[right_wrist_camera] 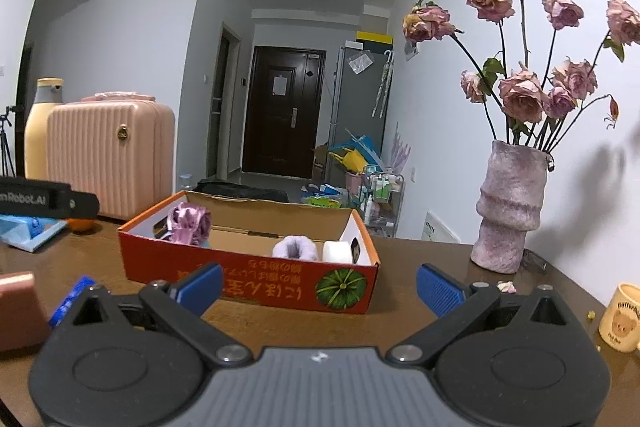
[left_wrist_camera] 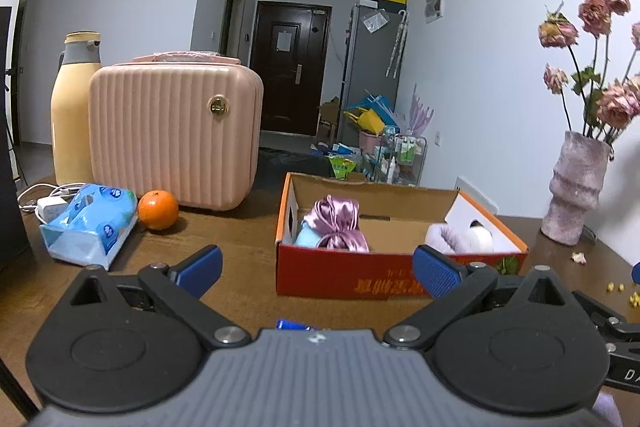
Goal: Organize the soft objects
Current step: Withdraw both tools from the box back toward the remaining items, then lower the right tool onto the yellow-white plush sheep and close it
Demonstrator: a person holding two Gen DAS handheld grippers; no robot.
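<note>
Both grippers, left (left_wrist_camera: 318, 271) and right (right_wrist_camera: 319, 285), are hovering wide-fingered and empty before a cardboard box (left_wrist_camera: 340, 273) holding a satin scrunchie (left_wrist_camera: 337, 225).

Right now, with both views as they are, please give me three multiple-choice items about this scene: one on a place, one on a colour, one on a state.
1. Where does the orange lie?
A. inside the cardboard box
B. on the table between the tissue pack and the pink case
C. on top of the pink case

2. What colour is the shiny cloth bundle in the cardboard box?
A. purple-pink
B. green
C. black

3. How does the left hand-held gripper stand?
A. shut on the orange
B. shut on the tissue pack
C. open and holding nothing

Answers:
1 B, as the orange rests on the table, right of the tissue pack and in front of the pink case.
2 A, as its satin looks purple-pink.
3 C, as its blue fingers stand wide apart with nothing between them.
</note>
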